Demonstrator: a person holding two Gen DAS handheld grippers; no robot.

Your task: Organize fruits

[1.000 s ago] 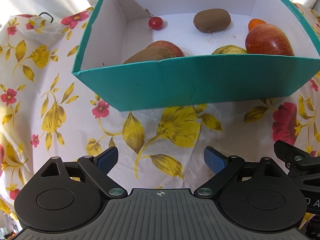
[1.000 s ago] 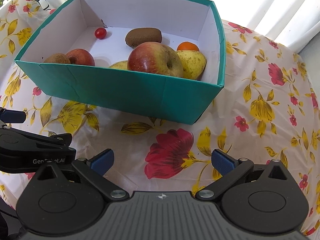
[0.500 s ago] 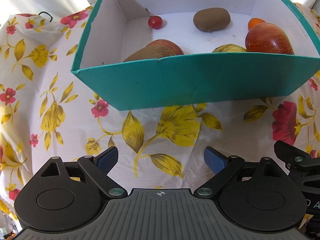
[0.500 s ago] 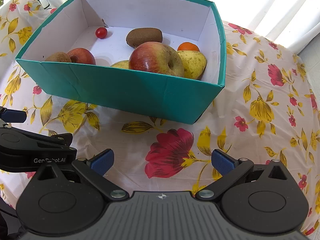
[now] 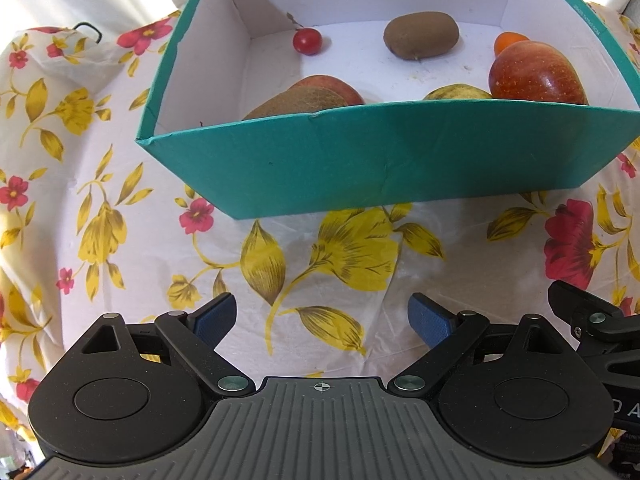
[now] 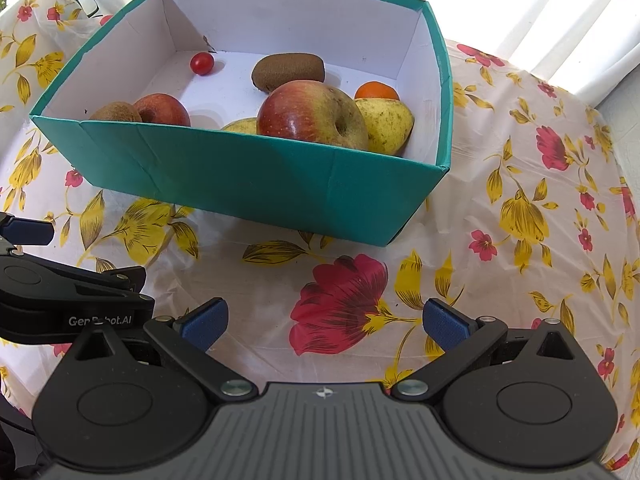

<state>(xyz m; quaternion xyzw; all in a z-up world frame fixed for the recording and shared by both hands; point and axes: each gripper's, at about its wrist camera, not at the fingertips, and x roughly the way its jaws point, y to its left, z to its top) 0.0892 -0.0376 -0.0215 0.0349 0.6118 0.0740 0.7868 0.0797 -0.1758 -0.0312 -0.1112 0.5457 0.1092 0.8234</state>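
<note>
Nothing has moved: both grippers, left gripper (image 5: 322, 316) and right gripper (image 6: 326, 320), hang wide open and empty before the teal box (image 6: 256, 176); fruit fills it. Reaching in could snag its near wall.

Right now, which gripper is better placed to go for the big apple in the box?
Right. The big apple sits toward the right end of the teal box, almost straight ahead of the open right gripper; from the open left gripper it lies far off to the side.
</note>
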